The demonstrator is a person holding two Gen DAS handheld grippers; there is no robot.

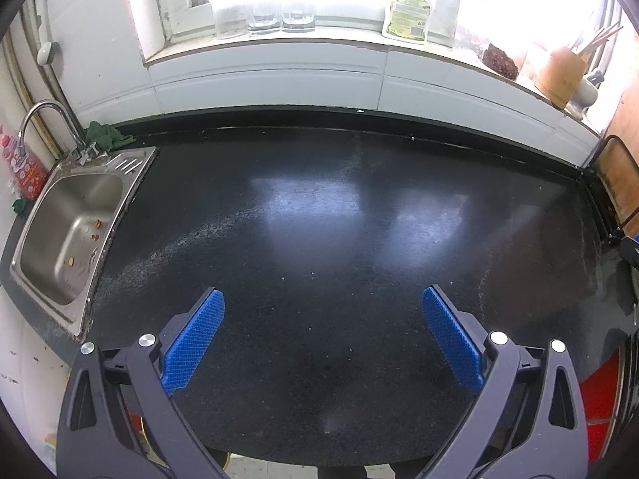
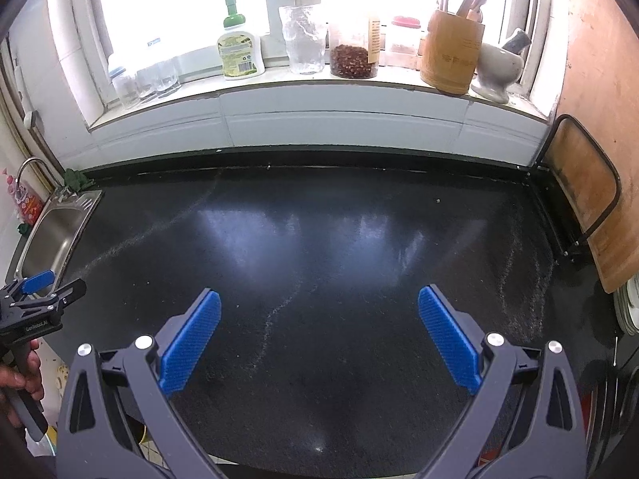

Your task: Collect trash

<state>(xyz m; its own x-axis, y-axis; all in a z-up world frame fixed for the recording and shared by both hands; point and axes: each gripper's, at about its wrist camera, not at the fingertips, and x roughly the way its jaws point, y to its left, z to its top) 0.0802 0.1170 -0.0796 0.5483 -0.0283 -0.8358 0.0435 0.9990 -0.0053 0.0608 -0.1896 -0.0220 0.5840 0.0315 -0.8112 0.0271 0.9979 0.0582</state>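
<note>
My left gripper [image 1: 322, 299] is open and empty, held above the front part of a black countertop [image 1: 327, 207]. My right gripper [image 2: 319, 301] is also open and empty above the same countertop [image 2: 319, 231]. The left gripper also shows at the left edge of the right wrist view [image 2: 48, 283], held by a hand. I see no piece of trash on the counter, only small crumbs [image 2: 438, 201] and pale dust streaks. A few small brown bits [image 1: 95, 235] lie in the sink.
A steel sink [image 1: 72, 235] with a tap [image 1: 44, 119] is at the left. The windowsill holds glasses [image 2: 155, 76], a green-capped bottle [image 2: 239, 48], jars [image 2: 353, 52], a wooden utensil holder [image 2: 451, 52] and a mortar [image 2: 499, 68]. A wooden cutting board [image 2: 587, 207] leans at the right.
</note>
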